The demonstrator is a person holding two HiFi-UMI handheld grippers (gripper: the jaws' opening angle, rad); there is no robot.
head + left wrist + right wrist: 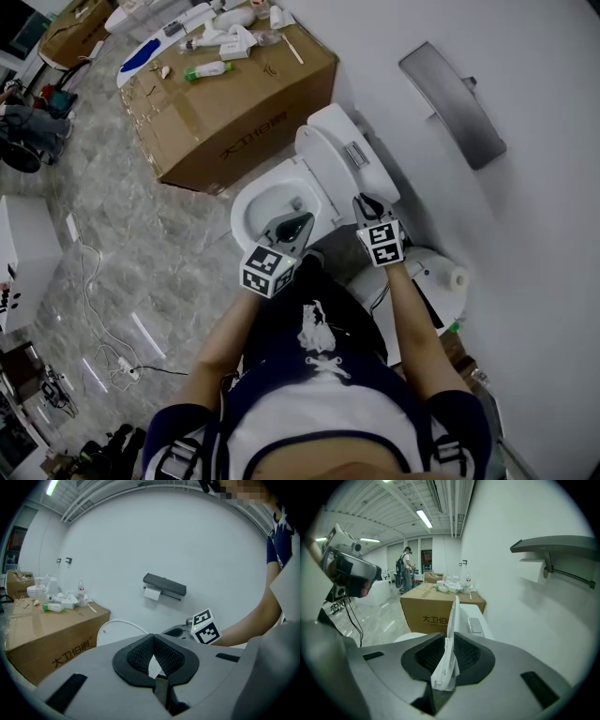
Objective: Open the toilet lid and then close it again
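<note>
The floor (141, 234) is grey, marble-patterned tile with a gloss that catches the ceiling strip lights (424, 518), and loose cables (89, 281) trail across it at the left of the head view. The wall (534, 234) beside the toilet is plain white and carries a dark grey paper holder (450, 103) with a white roll hanging under it. A large cardboard box (234, 122) printed with dark characters stands on the floor just beside the toilet bowl (246, 208), its top littered with small white items and a green bottle (206, 70). Further back the room opens into a long hall where a person (407, 569) stands. The toilet lid (337, 159) is raised off the white bowl and stands close to upright; whether it rests against the part behind it cannot be told. The right gripper (447, 656) pinches the lid's free edge, the thin white rim standing on end between its black ribbed pads, which press on it from both sides. The left gripper (153, 641) hangs over the front of the open bowl with its jaws pressed together at the tips and nothing between them, apart from the lid and well clear of the right gripper.
</note>
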